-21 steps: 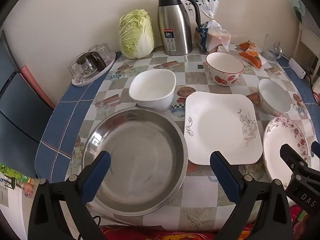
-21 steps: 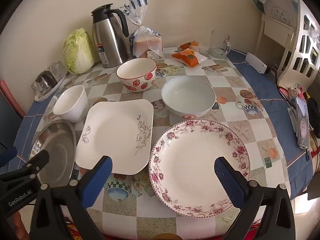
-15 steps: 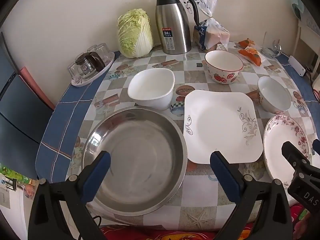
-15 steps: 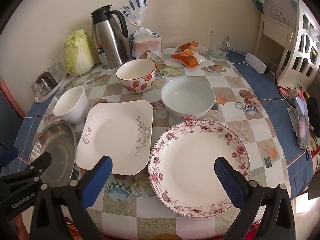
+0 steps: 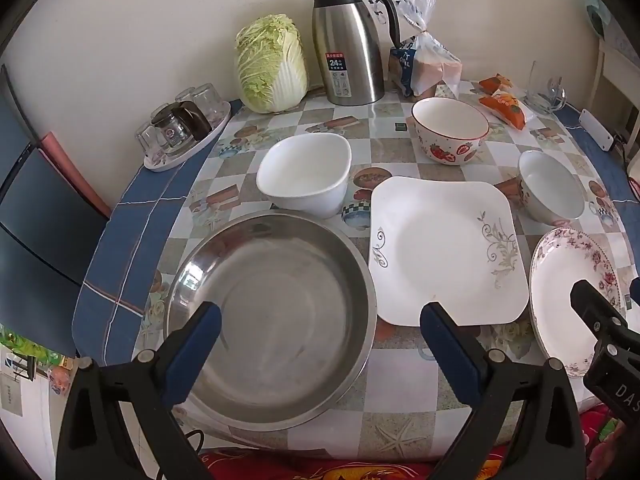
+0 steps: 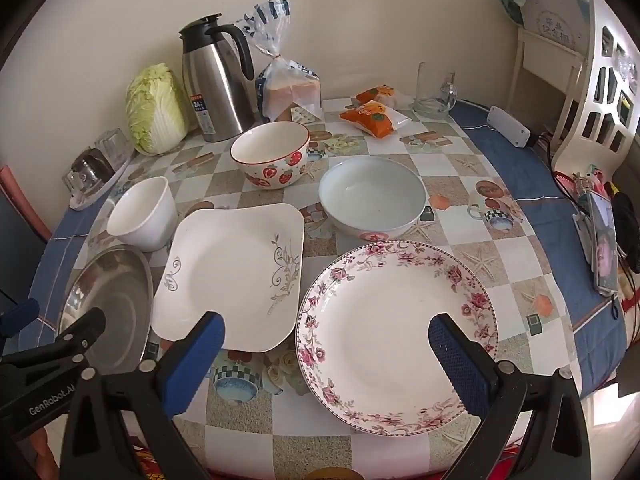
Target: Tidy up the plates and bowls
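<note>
A steel pan (image 5: 276,316) lies at the front left, with a white square bowl (image 5: 304,174) behind it. A white square plate (image 5: 444,248) lies in the middle. A round floral plate (image 6: 396,332) lies at the front right. Behind it stand a pale bowl (image 6: 372,196) and a strawberry bowl (image 6: 270,152). My left gripper (image 5: 320,320) is open and empty above the steel pan's near side. My right gripper (image 6: 326,328) is open and empty above the floral plate's near edge.
A steel thermos jug (image 5: 346,40), a cabbage (image 5: 270,64), a bread bag (image 5: 424,56) and orange snack packs (image 5: 504,104) stand along the back. A tray of glasses (image 5: 180,132) sits at the back left. A phone (image 6: 604,248) lies at the right edge.
Both views have shifted only slightly; the table's objects have not moved and both grippers stay open.
</note>
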The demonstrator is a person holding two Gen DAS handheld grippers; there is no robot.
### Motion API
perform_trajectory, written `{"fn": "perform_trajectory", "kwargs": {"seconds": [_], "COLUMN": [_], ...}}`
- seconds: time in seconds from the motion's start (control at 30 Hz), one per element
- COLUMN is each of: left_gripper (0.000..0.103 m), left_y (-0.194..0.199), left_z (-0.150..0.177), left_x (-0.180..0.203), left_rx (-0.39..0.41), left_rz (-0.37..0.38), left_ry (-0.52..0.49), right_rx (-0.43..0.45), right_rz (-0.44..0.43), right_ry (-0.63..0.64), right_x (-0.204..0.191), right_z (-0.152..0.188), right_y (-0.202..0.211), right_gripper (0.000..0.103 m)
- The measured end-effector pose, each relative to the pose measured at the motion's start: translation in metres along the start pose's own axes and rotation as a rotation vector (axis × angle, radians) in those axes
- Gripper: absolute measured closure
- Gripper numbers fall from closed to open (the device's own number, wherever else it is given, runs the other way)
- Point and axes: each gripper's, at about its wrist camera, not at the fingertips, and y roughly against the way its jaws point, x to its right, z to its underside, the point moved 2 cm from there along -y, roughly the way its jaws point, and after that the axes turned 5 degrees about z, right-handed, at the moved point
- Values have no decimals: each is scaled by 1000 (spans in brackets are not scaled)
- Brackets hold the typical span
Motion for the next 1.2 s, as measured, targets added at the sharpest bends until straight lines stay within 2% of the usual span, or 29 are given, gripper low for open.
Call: {"fn": "perform_trajectory", "kwargs": {"seconds": [1.2], "left_gripper": [3], "left_y": [-4], "left_z": [3], "left_x": [3], "left_rx": [-15], "left_rz": [3], "left_ry": [3], "right_rx": [-8], "right_rz": [2], "right_ry": [-5], "right_x": [3], "right_z": [1], "right_y": [-6], "right_gripper": [0]}}
